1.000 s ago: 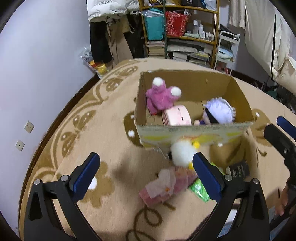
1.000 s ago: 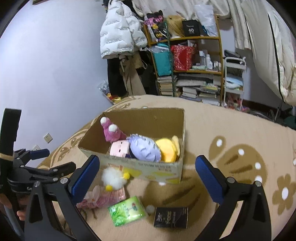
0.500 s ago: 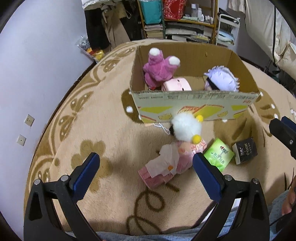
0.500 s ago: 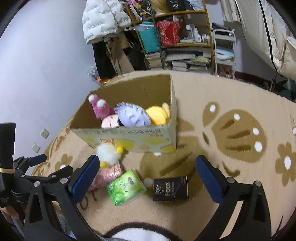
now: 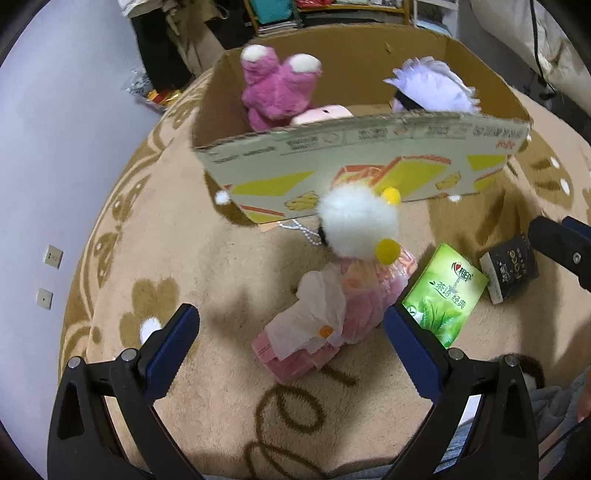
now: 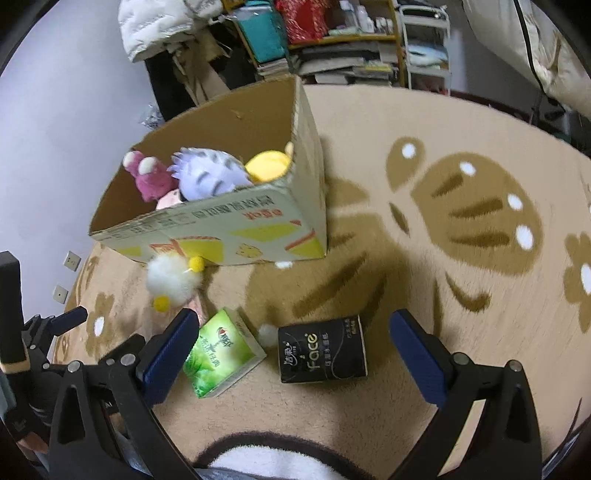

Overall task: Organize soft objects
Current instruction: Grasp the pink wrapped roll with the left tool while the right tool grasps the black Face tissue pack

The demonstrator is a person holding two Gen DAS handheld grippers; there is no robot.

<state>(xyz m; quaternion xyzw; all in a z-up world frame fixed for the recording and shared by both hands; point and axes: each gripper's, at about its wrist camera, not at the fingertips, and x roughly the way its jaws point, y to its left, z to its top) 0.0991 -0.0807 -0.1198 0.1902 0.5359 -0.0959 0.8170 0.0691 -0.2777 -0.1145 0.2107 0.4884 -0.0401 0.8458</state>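
Note:
A cardboard box (image 5: pixel 354 166) (image 6: pixel 229 225) on the rug holds a magenta plush (image 5: pixel 277 88), a pink plush (image 5: pixel 321 112), a lilac plush (image 5: pixel 432 88) and a yellow plush (image 6: pixel 267 166). A white fluffy pom-pom toy (image 5: pixel 356 221) (image 6: pixel 171 280) lies in front of the box, on a pink tissue pack (image 5: pixel 332 317). A green tissue pack (image 5: pixel 445 291) (image 6: pixel 218 358) and a black tissue pack (image 5: pixel 511 267) (image 6: pixel 321 349) lie to the right. My left gripper (image 5: pixel 291 328) is open just before the pink pack. My right gripper (image 6: pixel 288 345) is open around the green and black packs.
The patterned beige rug (image 6: pixel 480 258) spreads wide to the right of the box. Cluttered shelves (image 6: pixel 343 40) and hanging coats (image 6: pixel 166 29) stand behind. A lilac wall (image 5: pixel 55 166) with sockets (image 5: pixel 53 256) runs along the left.
Both grippers have come down and forward toward the items in front of the box; the box and packs look larger now. Both stay open and nothing has been grasped.

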